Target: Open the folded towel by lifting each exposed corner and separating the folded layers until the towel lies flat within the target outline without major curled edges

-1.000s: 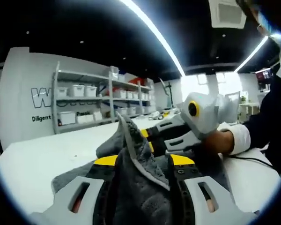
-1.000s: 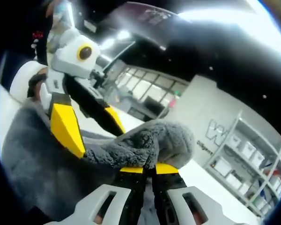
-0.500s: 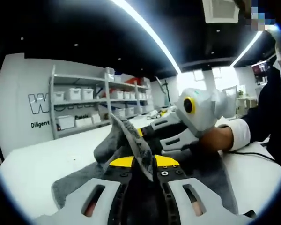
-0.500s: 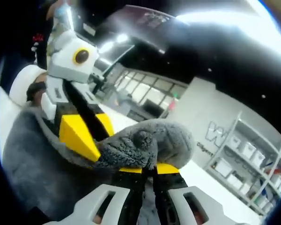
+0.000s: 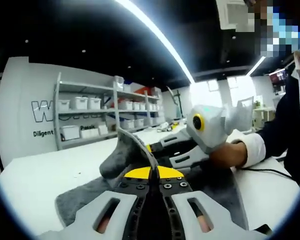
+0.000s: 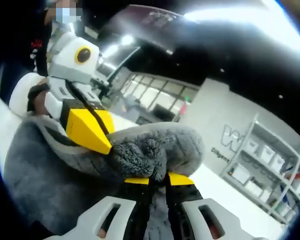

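- White tabletop in a workshop-type room, with metal shelving seen at about 10 o'clock in the left gripper view.
- Storage bins are lined up on those shelves; what's inside them can't be made out, too small and pale.
- Grey towel is spread on the table under both tools, partly bunched and lifted, so not flat yet. No target outline can be picked out.
- Left gripper is pressed together on a thin raised edge of the towel, which sticks up at 12 o'clock from the tips.
- Right gripper is pinched on a thick rolled wad of towel; the left tool's yellow tip is seen touching that same fold at 10 o'clock.
- Step in hand looks like layer separation, mid-task. Next move probably calls for the two pinched parts to be drawn apart and laid down, so the fold isn't dragged into a new curl.
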`<state>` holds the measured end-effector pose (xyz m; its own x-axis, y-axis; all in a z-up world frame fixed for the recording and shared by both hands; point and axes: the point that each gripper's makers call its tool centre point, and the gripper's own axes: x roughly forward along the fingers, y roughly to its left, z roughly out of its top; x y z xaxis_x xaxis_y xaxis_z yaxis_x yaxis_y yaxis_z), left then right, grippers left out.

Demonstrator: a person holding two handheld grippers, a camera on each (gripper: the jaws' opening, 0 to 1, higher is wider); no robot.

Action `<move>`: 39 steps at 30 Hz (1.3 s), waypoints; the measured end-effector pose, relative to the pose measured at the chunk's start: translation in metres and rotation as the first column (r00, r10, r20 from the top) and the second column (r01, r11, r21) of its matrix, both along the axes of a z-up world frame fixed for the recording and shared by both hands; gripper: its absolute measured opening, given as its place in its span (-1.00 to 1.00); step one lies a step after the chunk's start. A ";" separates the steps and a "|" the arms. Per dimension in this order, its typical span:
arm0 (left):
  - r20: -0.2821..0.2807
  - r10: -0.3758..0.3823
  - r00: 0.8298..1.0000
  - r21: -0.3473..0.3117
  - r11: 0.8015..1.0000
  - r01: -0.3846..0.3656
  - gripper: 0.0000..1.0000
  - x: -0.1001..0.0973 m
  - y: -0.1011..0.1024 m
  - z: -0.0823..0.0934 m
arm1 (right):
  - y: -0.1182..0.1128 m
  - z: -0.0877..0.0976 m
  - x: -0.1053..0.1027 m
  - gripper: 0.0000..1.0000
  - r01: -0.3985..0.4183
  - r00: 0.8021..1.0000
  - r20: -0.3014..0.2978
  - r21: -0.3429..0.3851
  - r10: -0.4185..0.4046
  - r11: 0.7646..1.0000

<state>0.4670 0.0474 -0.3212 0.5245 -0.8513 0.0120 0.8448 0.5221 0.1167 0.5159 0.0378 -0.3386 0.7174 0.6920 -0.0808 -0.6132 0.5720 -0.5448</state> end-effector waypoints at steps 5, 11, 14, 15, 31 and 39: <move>0.002 -0.007 1.000 0.000 1.000 0.007 -0.96 -0.003 -0.002 0.001 | 0.000 -0.002 0.001 -0.85 0.006 1.000 -0.009 -0.001 -0.006 1.000; 0.039 0.066 0.997 -0.020 0.998 -0.065 -0.96 0.007 0.011 0.008 | -0.017 -0.015 0.009 -0.76 0.080 0.987 -0.144 0.021 -0.076 0.997; 0.044 0.103 0.994 -0.034 0.994 -0.102 -0.96 0.014 0.019 0.010 | -0.022 -0.014 0.007 -0.72 0.080 0.972 -0.230 0.111 -0.053 0.991; 0.045 0.119 0.992 -0.041 0.992 -0.117 -0.96 0.017 0.023 0.011 | -0.025 -0.014 0.006 -0.68 0.083 0.963 -0.266 0.151 -0.040 0.985; 0.221 0.130 0.967 0.198 0.964 -0.175 -0.96 0.013 0.004 -0.009 | -0.010 0.020 -0.005 0.15 0.042 0.847 -0.434 0.630 0.307 0.776; 0.275 0.088 0.957 0.278 0.946 -0.167 -0.96 0.007 -0.007 -0.019 | -0.002 0.020 -0.006 0.61 0.053 0.835 -0.446 0.649 0.323 0.759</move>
